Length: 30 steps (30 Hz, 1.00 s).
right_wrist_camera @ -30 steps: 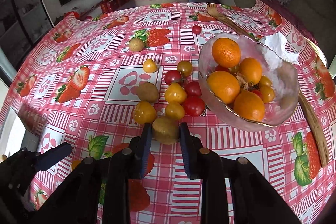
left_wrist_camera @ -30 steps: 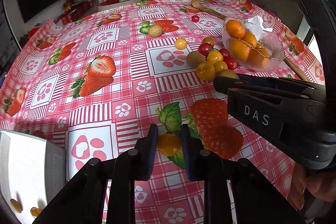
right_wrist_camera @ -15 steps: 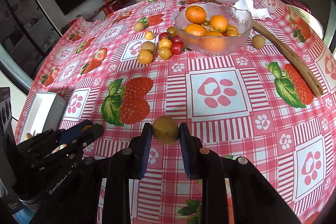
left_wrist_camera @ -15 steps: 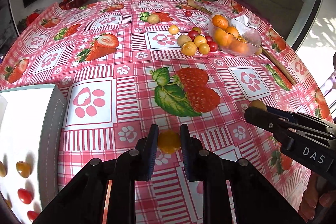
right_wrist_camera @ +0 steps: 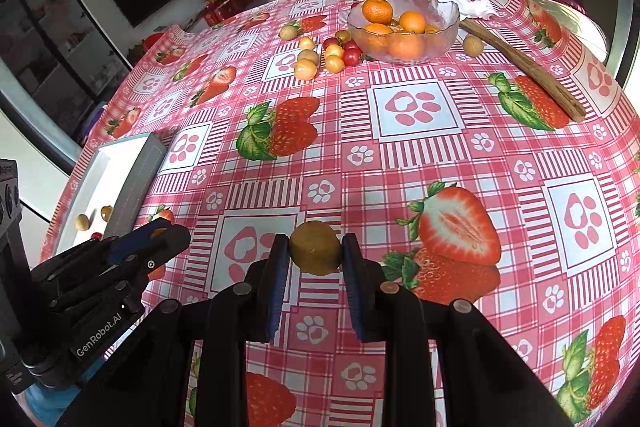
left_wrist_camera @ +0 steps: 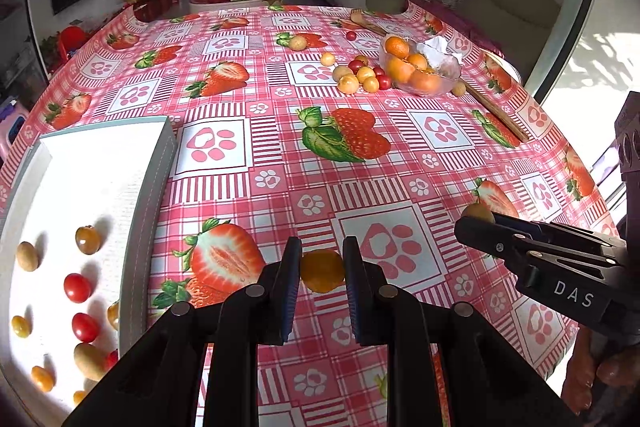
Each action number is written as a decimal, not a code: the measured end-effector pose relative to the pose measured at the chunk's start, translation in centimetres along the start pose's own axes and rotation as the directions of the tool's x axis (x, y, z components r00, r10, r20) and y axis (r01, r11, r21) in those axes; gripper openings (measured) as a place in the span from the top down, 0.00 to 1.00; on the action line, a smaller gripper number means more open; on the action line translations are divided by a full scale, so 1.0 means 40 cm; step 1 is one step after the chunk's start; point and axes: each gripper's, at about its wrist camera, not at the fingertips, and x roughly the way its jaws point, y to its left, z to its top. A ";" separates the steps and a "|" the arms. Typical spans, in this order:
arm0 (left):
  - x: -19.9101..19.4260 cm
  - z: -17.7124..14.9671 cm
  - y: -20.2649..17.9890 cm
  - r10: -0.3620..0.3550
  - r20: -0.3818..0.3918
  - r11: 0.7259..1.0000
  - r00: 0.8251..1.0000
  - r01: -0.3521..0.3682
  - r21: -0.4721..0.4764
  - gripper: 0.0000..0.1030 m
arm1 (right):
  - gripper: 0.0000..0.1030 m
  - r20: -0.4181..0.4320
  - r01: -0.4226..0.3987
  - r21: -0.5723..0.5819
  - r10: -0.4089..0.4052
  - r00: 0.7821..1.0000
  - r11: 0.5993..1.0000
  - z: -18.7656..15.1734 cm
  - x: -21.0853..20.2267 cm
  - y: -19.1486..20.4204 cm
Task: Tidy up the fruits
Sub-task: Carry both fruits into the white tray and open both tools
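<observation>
My left gripper [left_wrist_camera: 321, 271] is shut on a small orange-yellow tomato [left_wrist_camera: 322, 270], held above the tablecloth right of the white tray [left_wrist_camera: 150, 183]. The tray holds several small red, yellow and brown fruits [left_wrist_camera: 77, 287]. My right gripper [right_wrist_camera: 315, 255] is shut on a brown kiwi [right_wrist_camera: 315, 252], near the table's front. It shows in the left wrist view [left_wrist_camera: 478, 218] at the right. A cluster of loose small fruits [left_wrist_camera: 360, 77] lies far off beside the glass bowl [left_wrist_camera: 448, 75] of oranges.
A long wooden utensil [right_wrist_camera: 524, 65] lies right of the bowl, with a crumpled tissue [right_wrist_camera: 464, 5] behind it. One brown fruit [right_wrist_camera: 473, 45] sits between bowl and utensil. The left gripper shows in the right wrist view [right_wrist_camera: 160, 233] near the tray [right_wrist_camera: 138, 175].
Both grippers have pulled back from the fruit cluster toward the near side of the table, each carrying its fruit. The tray now fills more of the left wrist view.
</observation>
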 end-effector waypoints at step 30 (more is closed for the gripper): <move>-0.224 -0.120 0.398 0.219 0.102 0.956 0.970 -0.193 -0.222 0.78 | 0.72 -0.058 -0.081 -0.257 0.068 0.996 0.963 0.001 0.010 0.387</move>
